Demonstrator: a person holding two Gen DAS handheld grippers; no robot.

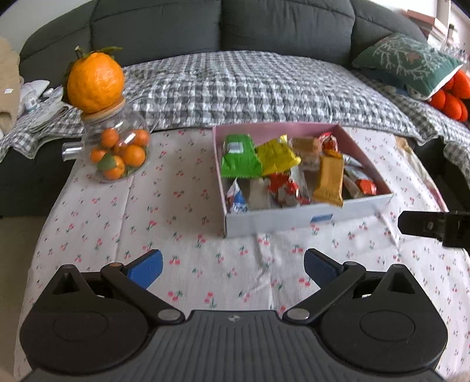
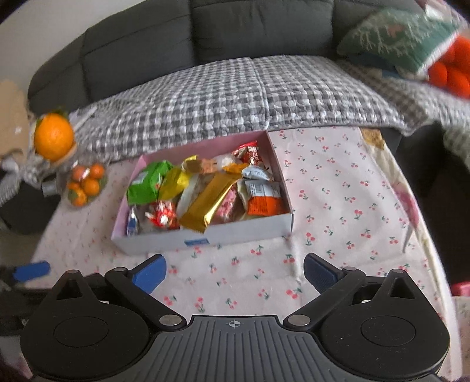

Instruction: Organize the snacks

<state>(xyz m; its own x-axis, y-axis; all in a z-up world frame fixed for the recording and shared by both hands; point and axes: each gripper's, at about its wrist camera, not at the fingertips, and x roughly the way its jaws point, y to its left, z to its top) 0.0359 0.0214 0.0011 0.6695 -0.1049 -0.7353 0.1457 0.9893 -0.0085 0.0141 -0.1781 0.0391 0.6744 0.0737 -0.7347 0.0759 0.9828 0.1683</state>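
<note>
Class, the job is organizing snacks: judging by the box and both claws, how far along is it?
Done: the snacks, such as the green packet and gold bar, lie in the box, heaped in no order; none lie loose on the cherry tablecloth. In hand: nothing; the left claw and right claw are open and empty. Left: perhaps sorting the pile.

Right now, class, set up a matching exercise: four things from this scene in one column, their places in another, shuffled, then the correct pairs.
Things:
1. big orange
2. small oranges
3. green packet
4. cushion

Places:
A. inside the glass jar
B. on the sofa
C. on the jar's lid
D. in the box

Pairs: 1-C, 2-A, 3-D, 4-B
</note>
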